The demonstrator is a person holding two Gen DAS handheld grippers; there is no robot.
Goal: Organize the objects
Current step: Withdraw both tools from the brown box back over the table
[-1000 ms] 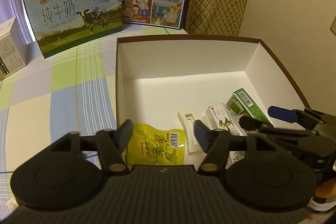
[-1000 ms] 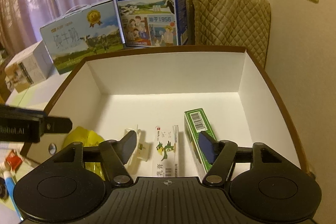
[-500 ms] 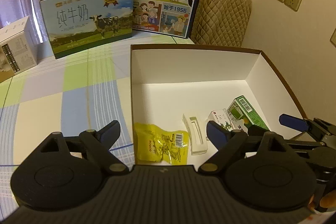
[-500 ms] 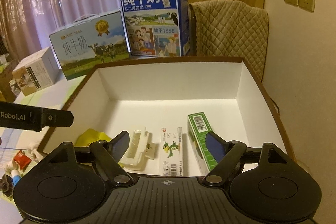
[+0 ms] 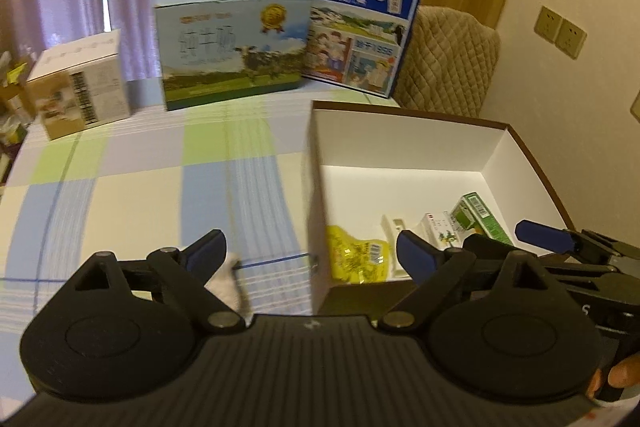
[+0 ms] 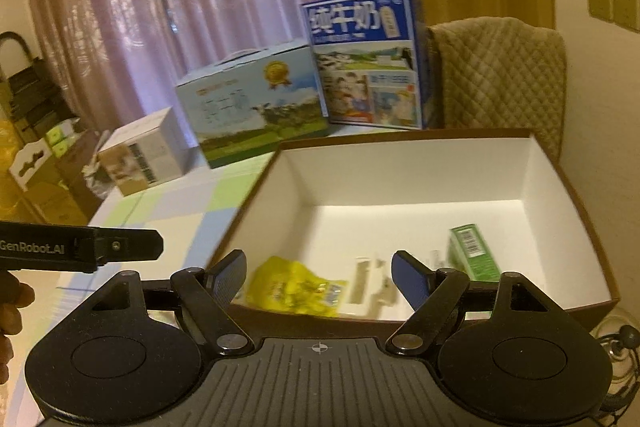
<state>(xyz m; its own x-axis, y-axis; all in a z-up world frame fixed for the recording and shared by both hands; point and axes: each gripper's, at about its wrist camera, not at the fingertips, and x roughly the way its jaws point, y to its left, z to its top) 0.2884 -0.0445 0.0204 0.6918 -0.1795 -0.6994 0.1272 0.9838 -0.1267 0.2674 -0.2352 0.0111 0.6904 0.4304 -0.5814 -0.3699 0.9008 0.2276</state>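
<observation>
Lying near the front of an open brown box (image 5: 520,143) with white inner walls: a crinkled yellow packet (image 5: 356,259) with a barcode label, at the near-left corner. Resting just right of it, a white plastic holder (image 5: 394,227), then a white carton (image 5: 438,227) with red and green print, then a green carton (image 5: 478,213) showing a barcode, all in a row. Seen again from the right wrist view, though blurred: yellow packet (image 6: 292,287), green carton (image 6: 470,255).

Hovering over the checked counter (image 5: 120,195) and the box's left wall, left gripper (image 5: 312,253), spread wide, carrying nothing. Hanging over the box's near edge, right gripper (image 6: 318,273), also spread wide and bare.

Standing at the far side of the counter: a light blue milk case (image 5: 232,47), a dark blue milk case (image 5: 360,27), a small white box (image 5: 80,83).
</observation>
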